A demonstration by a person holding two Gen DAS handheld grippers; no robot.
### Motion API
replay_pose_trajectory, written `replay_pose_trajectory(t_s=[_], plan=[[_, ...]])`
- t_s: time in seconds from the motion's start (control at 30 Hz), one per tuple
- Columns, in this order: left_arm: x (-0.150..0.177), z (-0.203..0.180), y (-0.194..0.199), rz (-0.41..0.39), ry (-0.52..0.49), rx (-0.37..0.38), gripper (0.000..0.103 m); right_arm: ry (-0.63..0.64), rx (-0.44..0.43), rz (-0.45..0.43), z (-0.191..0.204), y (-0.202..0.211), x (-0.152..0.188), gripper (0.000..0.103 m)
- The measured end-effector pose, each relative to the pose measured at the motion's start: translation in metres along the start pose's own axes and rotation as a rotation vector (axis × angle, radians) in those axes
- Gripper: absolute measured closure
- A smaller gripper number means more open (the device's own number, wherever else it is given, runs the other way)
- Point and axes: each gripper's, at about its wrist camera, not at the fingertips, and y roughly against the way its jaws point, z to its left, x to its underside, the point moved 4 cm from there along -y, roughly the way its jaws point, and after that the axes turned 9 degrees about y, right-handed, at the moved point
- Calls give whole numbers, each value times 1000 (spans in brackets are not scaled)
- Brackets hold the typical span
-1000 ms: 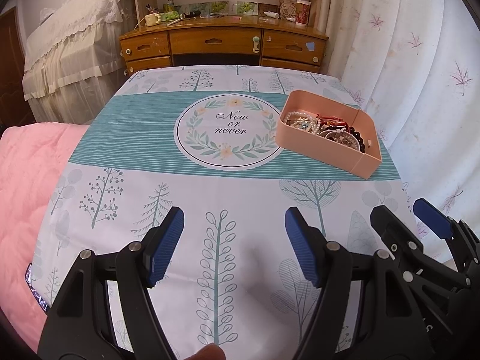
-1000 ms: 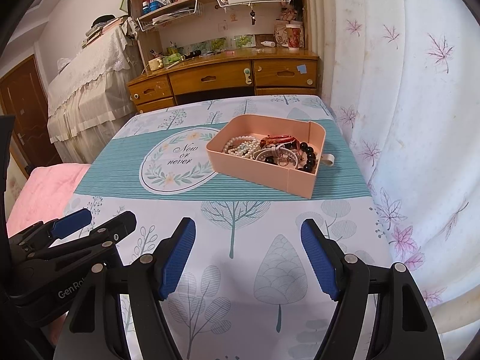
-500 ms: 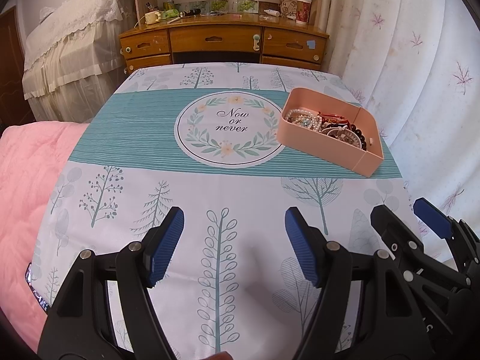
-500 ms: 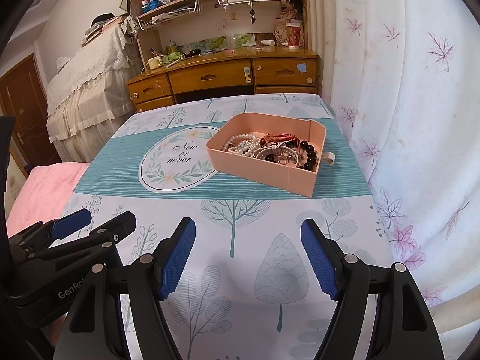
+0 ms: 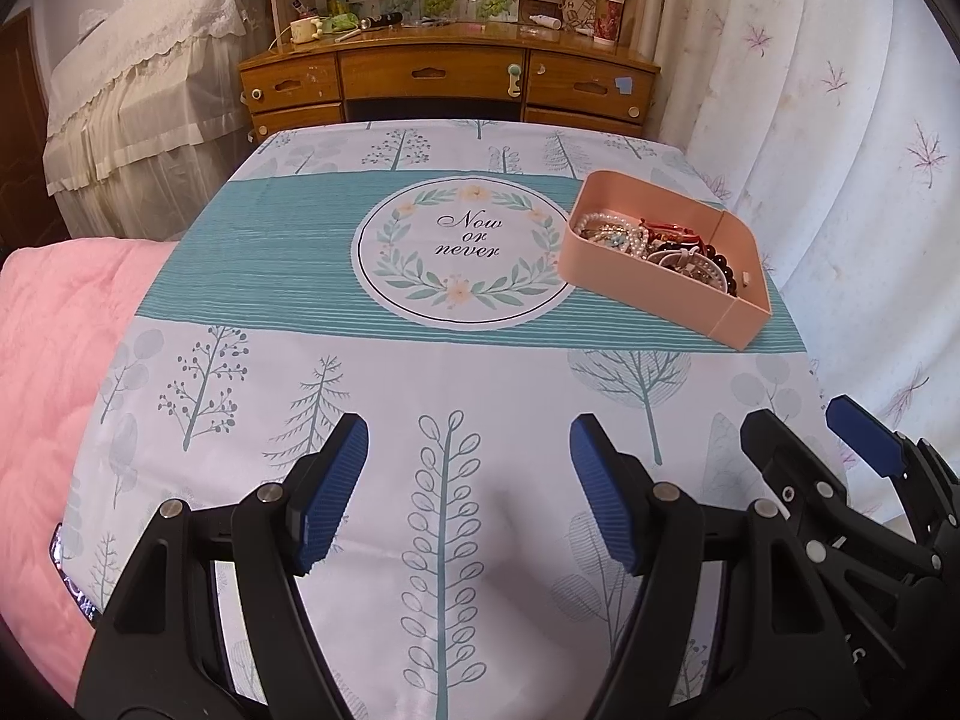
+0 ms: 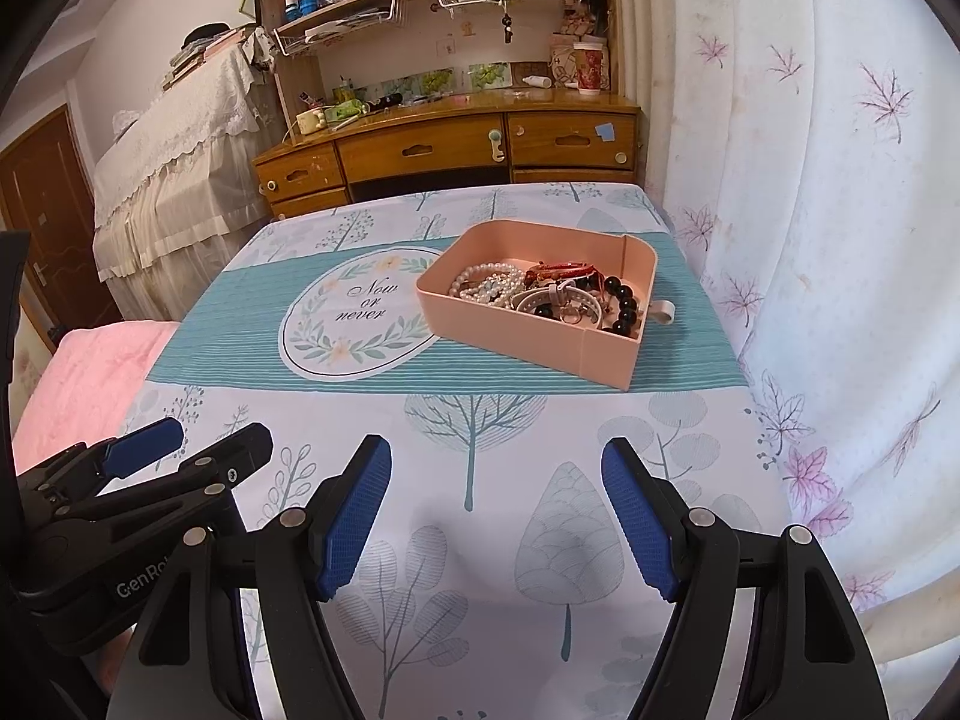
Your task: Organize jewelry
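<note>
- The jewelry [image 6: 540,294] lies heaped in one corner of the pink tray [image 6: 516,339]: pearl strands, a red bracelet, dark beads and a white band overlap, so a pinch at one piece will likely drag a neighbour out with it or snag a strand.
- The tray looks light and sits loose on the tablecloth [image 6: 480,420]; a finger catching its wall could slide or tip it and spill the beads.
- The cloth itself may bunch up if a finger presses down and pulls, shifting the tray toward the curtain [image 6: 840,240] side.
- A small white tab [image 6: 663,315] lies on the cloth just outside the tray's far wall; what it is I cannot tell.
- The left gripper [image 5: 468,492] has its fingers spread with nothing between them; the tray [image 5: 660,294] lies ahead and to its right, well apart.
- The right gripper [image 6: 498,510] also has its fingers spread and empty; the tray sits almost straight ahead, well apart, with bare cloth between.
- Both grippers hang side by side above the near edge of the bench, touching nothing.
</note>
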Motion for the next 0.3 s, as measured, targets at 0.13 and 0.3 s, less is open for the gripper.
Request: replay_pose_trajectory(t_s=[0.13, 0.3], plan=[[0, 4, -1, 6, 9, 5, 35, 6, 3, 6, 4, -2, 6, 29], [1, 8, -2, 9, 14, 8, 35, 11, 7, 8, 6, -1, 9, 29]])
